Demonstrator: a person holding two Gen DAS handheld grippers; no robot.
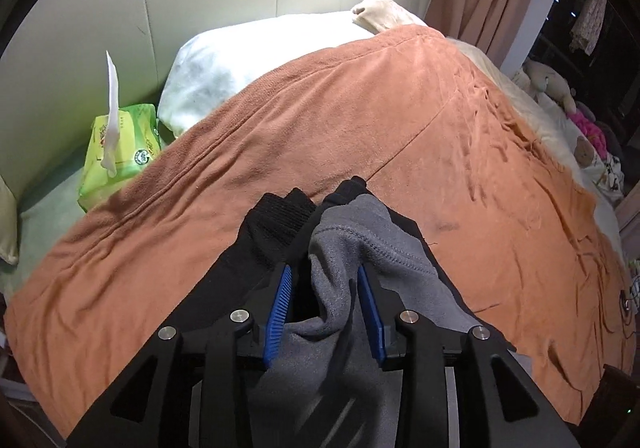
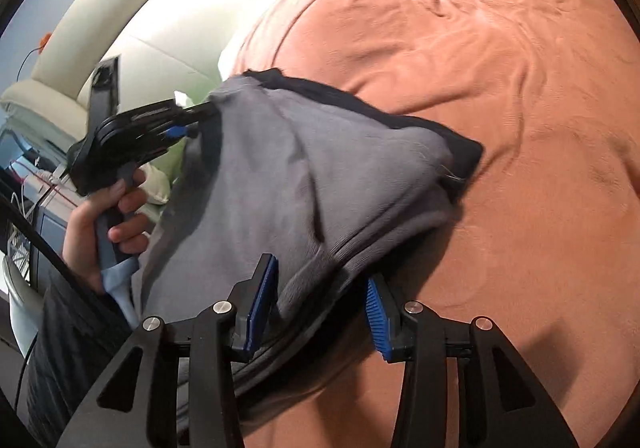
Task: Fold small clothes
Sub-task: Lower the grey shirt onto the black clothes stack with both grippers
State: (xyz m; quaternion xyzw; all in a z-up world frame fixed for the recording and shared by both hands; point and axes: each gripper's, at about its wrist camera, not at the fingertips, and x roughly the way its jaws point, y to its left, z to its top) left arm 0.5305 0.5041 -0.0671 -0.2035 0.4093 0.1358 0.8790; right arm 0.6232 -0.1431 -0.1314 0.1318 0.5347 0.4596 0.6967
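Up close, the left gripper (image 1: 325, 302) has its blue pads parted, with a ridge of the grey garment (image 1: 352, 248) lying loose between them; the pads do not look pressed onto the cloth, so it reads as a release rather than a grip. The right gripper (image 2: 316, 308) stands much the same: jaws apart, the garment's ribbed hem (image 2: 344, 248) draped between the pads, not pinched.

The garment, grey fleece inside and black outside, lies bunched on the orange blanket (image 1: 360, 119) near the bed's front edge. In the right wrist view it forms a lumpy, roughly triangular heap with the black outer side (image 2: 460, 143) peeking out along its far edge, and a hand (image 2: 100, 224) holds the left gripper's handle at the heap's left side. A black ribbed cuff (image 1: 280, 219) shows ahead of the left pads.

As a judgement, the fold is partly made at most: one layer seems brought over another and set down, but the edges are uneven and the cloth is rumpled, so smoothing and at least one more fold seem to remain.

Beyond lie a white pillow (image 1: 224, 63) and a green tissue pack (image 1: 120, 155) with a tissue standing out of it. The pack carries print and a round seal, too small to read.
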